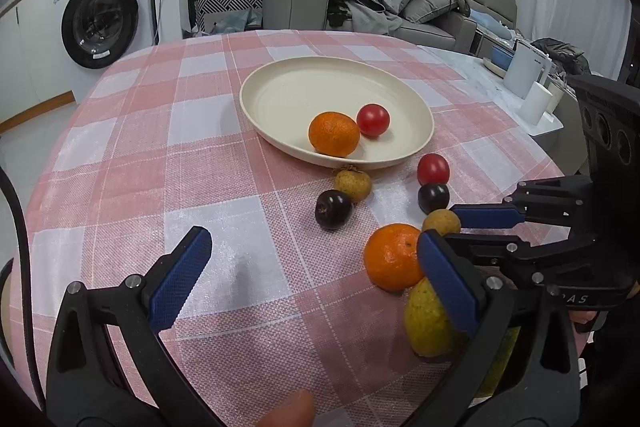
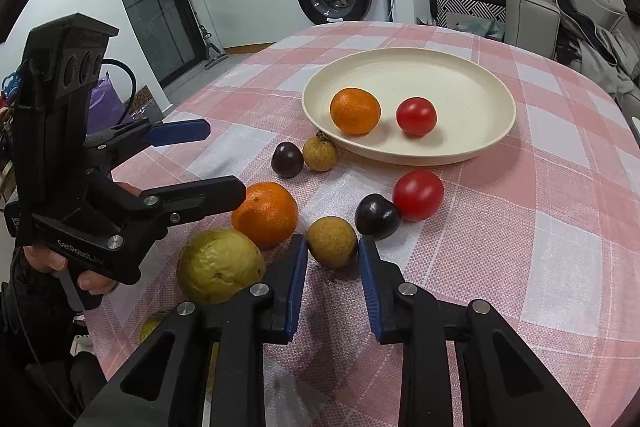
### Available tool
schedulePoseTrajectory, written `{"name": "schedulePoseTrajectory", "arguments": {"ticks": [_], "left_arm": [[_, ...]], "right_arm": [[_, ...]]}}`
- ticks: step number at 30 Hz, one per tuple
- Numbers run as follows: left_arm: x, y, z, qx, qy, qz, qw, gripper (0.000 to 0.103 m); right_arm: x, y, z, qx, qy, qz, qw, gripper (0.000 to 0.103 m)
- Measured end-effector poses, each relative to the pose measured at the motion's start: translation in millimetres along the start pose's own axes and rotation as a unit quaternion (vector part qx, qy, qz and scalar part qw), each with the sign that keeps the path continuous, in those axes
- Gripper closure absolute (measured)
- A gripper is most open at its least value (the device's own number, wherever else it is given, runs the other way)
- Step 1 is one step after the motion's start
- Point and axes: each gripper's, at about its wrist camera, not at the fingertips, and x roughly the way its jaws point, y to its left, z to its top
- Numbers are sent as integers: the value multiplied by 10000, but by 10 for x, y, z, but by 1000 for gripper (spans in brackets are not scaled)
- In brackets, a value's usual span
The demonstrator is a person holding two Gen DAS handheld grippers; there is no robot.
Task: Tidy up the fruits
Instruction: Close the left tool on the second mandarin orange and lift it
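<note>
Right gripper (image 2: pixel 333 247) closed on longan (image 2: pixel 331 241), pads pinching both sides; fruit low on cloth (image 2: pixel 540 227), just beside dark plum (image 2: pixel 377 215). Left gripper (image 1: pixel 312 267) wide open, empty, above cloth beside loose orange (image 1: pixel 394 257).

Next, by judgement: lift straight up, gentle squeeze since shell likely brittle; clear plum and tomato (image 2: pixel 418 195) before swinging to plate (image 2: pixel 472 155).

Plate holds one orange (image 2: pixel 355 111), one tomato (image 2: pixel 416 116), near front edge. Back half bare; set longan there.
</note>
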Motion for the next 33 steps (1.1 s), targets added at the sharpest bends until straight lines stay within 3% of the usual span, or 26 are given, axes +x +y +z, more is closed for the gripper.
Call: {"name": "schedulePoseTrajectory", "arguments": {"ticks": [9,16,19,23,27,29,33], "left_arm": [[140,-61,28,-370,408,-351,9979,1],[268,-87,66,-808,829,-635,9912,24],[288,-136,68,-825,904,-801,9892,30],[310,-188,76,-782,906,-734,9901,32],[326,-199,93,-828,966,-848,9882,50],[334,-187,93,-917,1019,-1077,9847,65],[330,-181,85,-887,977,-1120,9849,67]], "right_arm": [[-88,-20,15,-15,-154,-56,9999,76],[-174,-85,37,45,-247,-99,9996,76],[-179,-92,37,66,-258,-96,9996,76],[-167,-88,40,51,-259,-108,9996,76],[-174,-90,39,70,-280,-127,9995,76],[-178,-105,45,87,-302,-148,9994,76],[-203,-117,46,94,-336,-153,9993,76]]}}
